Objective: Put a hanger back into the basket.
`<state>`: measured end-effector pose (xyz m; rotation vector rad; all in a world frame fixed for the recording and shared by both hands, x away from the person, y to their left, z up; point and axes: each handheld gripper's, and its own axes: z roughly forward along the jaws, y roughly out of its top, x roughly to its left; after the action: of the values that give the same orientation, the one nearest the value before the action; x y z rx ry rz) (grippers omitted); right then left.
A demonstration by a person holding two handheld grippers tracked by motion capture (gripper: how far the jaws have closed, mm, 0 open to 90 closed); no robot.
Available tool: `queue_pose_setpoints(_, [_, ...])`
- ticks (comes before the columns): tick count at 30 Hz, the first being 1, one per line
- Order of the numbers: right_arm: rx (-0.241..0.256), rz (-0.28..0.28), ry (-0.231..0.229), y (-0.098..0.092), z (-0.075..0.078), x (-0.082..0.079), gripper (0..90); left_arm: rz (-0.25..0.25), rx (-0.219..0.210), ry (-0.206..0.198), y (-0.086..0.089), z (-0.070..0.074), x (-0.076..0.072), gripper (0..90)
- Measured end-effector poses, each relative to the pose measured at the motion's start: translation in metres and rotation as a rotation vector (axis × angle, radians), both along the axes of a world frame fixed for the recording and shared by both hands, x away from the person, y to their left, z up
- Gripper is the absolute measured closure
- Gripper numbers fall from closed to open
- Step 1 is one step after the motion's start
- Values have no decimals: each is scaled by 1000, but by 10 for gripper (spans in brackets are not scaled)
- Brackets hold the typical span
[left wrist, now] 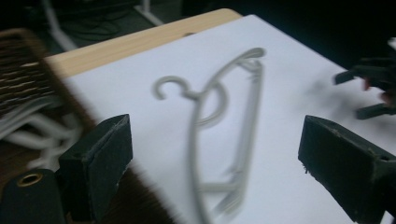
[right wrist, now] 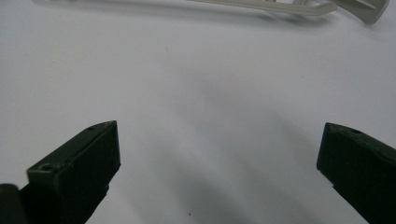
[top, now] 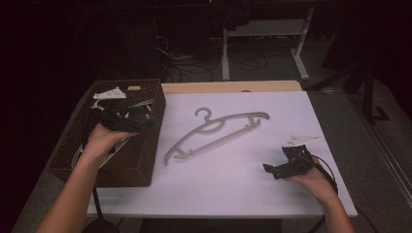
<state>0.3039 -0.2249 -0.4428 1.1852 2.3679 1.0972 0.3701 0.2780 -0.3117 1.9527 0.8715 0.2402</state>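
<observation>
Right gripper (top: 272,170) wide near table edge, left gripper (top: 145,124) wide over basket (top: 141,165), hanger (top: 214,131) between.

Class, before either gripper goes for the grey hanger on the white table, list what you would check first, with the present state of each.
1. Hanger lies flat and free on the table: ok.
2. Left gripper jaws wide, empty: ok.
3. Right gripper jaws wide, empty: ok.
4. Path from right gripper to hanger unobstructed: ok.
5. Left gripper away from the basket: not ok, it is over it.
6. Hangers in basket untangled: cannot tell.
</observation>
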Motion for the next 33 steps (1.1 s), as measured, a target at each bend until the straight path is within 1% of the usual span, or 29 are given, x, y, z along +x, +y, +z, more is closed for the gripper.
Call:
queue_pose_setpoints(3, [0, 4, -4, 0, 0, 0, 0, -44, -10, 8, -23, -6, -2, 97])
queue_pose_setpoints(5, [3, 5, -5, 0, 1, 0, 0, -67, 2, 5, -37, -10, -3, 97])
queue_pose_setpoints(8, [4, 7, -3, 0, 1, 0, 0, -102, -4, 7, -57, -17, -6, 97])
queue_pose_setpoints(12, [5, 11, 0, 0, 1, 2, 0, -133, -9, 3, -77, -28, -11, 97])
queue_pose_setpoints(14, [5, 10, -2, 1, 1, 3, 0, -145, -21, 3, -85, -34, -15, 97])
queue_pose_setpoints(15, [4, 9, 0, 1, 2, 3, 0, -155, -19, 4, -89, -38, -16, 97])
queue_pose_setpoints(17, [6, 10, -6, 1, 3, 4, 0, -170, 3, 12, -99, -46, -19, 98])
queue_pose_setpoints(21, [3, 4, -2, 1, 4, 7, 0, -198, 17, 23, -110, -58, -23, 98])
queue_pose_setpoints(25, [-12, 2, 3, 3, 5, 12, 0, -211, 18, 31, -115, -66, -26, 98])
queue_pose_setpoints(26, [-12, 2, 3, 3, 5, 12, 0, -211, 18, 31, -115, -66, -26, 97])
queue_pose_setpoints(27, [-11, -7, 9, 4, 7, 16, 0, -221, 30, 30, -117, -70, -26, 98])
queue_pose_setpoints(29, [-6, -11, 14, 4, 9, 21, 15, -218, 27, 37, -118, -74, -26, 98])
queue_pose_setpoints(33, [-6, -30, 14, 6, 14, 33, 68, -215, 35, 47, -117, -81, -25, 97])
